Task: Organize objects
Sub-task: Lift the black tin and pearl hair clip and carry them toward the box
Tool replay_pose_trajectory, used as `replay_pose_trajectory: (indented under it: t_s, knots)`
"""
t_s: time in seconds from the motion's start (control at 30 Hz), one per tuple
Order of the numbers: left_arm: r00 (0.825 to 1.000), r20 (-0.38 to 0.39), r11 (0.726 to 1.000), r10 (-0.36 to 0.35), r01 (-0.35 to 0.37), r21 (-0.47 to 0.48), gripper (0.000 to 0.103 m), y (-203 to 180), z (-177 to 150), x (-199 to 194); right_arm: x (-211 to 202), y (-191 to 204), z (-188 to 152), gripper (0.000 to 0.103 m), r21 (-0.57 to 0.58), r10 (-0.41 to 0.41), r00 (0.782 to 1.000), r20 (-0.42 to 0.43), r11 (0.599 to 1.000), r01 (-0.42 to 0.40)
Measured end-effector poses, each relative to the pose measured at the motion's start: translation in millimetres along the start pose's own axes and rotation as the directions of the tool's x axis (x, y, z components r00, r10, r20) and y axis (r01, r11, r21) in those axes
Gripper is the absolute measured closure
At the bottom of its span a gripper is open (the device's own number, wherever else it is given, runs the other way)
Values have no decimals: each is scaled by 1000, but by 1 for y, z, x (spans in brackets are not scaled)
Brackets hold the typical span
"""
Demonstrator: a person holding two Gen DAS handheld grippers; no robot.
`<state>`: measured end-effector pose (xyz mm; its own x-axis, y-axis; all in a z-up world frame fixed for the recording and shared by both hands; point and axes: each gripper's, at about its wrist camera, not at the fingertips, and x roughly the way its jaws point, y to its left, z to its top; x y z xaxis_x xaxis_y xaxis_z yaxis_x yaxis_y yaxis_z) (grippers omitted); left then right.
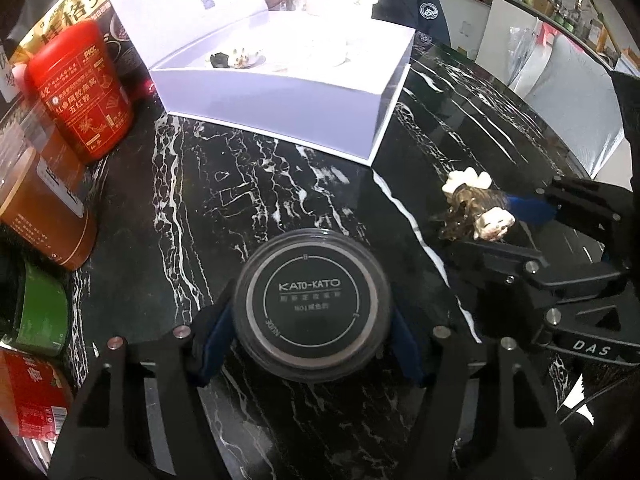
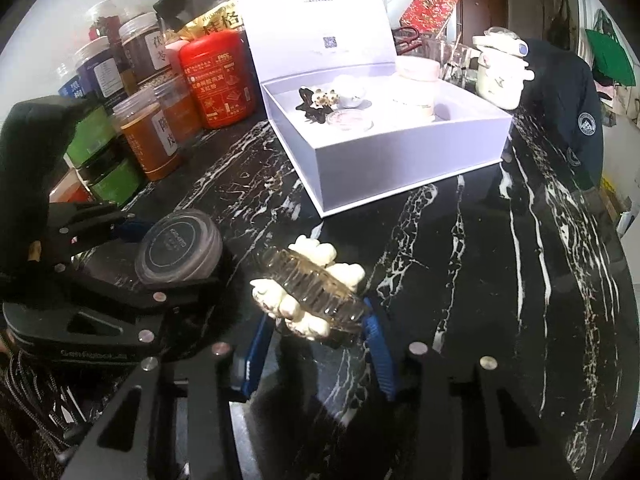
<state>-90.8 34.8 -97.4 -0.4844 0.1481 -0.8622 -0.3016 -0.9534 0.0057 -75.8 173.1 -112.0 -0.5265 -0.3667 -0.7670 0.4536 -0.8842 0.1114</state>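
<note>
left gripper (image 1: 312, 344) clamps the light, slick powder jar (image 1: 313, 306) at its rim; at 3 o'clock right gripper (image 2: 316, 340) pinches the brittle hair claw (image 2: 310, 296) midway.

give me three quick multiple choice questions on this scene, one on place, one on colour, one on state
1. Where is the white box?
A. on the black marble table
B. on the floor
C. on a shelf

2. What colour is the tall printed canister left of the box?
A. blue
B. red
C. white

3. What is the box lid's state?
A. shut
B. missing
C. open, standing upright

Answers: 1 A, its base rests on the table. 2 B, its body is red. 3 C, the lid stands up behind the tray.
</note>
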Motion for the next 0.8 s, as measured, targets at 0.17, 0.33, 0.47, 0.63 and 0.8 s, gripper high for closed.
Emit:
replay_pose_trajectory:
  t_s: [0.17, 0.33, 0.47, 0.63, 0.8]
  knots:
    - [1000, 5, 1000, -9, 9, 2, 36, -2, 3, -6, -11, -2, 1, 57, 5, 4, 1000, 18, 1000, -4]
    - [1000, 16, 1000, -13, 12, 10, 36, -5, 8, -15, -24, -3, 3, 57, 3, -3, 999, 39, 1000, 3]
    - [1000, 23, 1000, -12, 11, 21, 36, -9, 13, -24, -32, -5, 6, 57, 1, -11, 999, 48, 1000, 11]
    - [999, 38, 999, -5, 4, 39, 36, -14, 21, -33, -41, -7, 14, 57, -11, -38, 998, 51, 999, 38]
    - [999, 50, 999, 1, -3, 46, 36, -16, 32, -39, -50, -9, 25, 57, -28, -51, 996, 69, 998, 53]
